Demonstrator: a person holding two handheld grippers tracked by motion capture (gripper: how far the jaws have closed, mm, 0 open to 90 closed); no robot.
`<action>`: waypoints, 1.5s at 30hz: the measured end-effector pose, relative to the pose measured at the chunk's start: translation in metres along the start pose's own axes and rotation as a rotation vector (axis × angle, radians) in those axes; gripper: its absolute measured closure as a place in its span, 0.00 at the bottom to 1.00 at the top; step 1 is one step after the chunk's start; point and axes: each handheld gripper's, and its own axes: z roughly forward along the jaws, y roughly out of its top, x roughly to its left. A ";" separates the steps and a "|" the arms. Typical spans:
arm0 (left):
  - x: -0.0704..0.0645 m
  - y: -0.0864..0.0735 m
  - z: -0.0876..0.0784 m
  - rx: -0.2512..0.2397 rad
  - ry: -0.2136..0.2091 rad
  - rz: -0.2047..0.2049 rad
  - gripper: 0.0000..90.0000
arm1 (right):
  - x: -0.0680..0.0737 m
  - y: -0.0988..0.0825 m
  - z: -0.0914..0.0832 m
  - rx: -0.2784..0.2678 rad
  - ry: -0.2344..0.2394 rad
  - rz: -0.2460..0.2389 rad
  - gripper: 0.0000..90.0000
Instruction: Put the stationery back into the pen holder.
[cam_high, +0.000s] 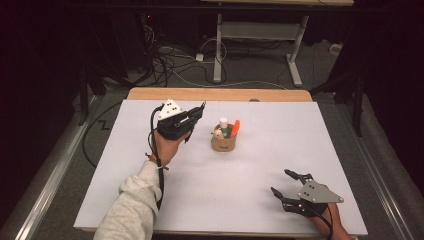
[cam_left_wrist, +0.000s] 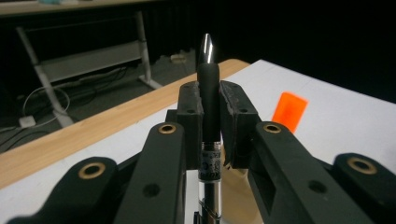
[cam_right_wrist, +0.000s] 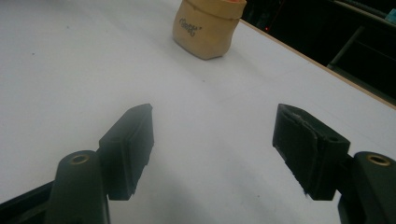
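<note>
The left hand-held gripper (cam_high: 201, 107) is clamped on a black pen (cam_left_wrist: 208, 88), raised just left of the tan cup (cam_high: 224, 141) at mid-worktop (cam_high: 280, 150). The right hand-held gripper (cam_high: 283, 183) rests wide open and empty near the front right edge, bare white surface around it.

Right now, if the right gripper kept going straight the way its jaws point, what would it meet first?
Probably nothing close: the open right gripper faces bare white table. The tan pen holder sits farther on, roughly in line, though depth is unclear.
</note>
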 end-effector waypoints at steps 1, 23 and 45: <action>-0.003 0.001 0.002 -0.011 -0.010 0.001 0.86 | 0.000 0.000 0.000 0.000 0.000 -0.001 0.33; -0.042 0.025 0.069 -0.121 -0.135 0.045 0.86 | -0.001 -0.001 -0.001 -0.007 0.008 0.003 0.33; -0.042 0.007 0.094 -0.090 -0.139 0.051 0.86 | -0.001 -0.001 -0.001 -0.010 0.017 -0.004 0.33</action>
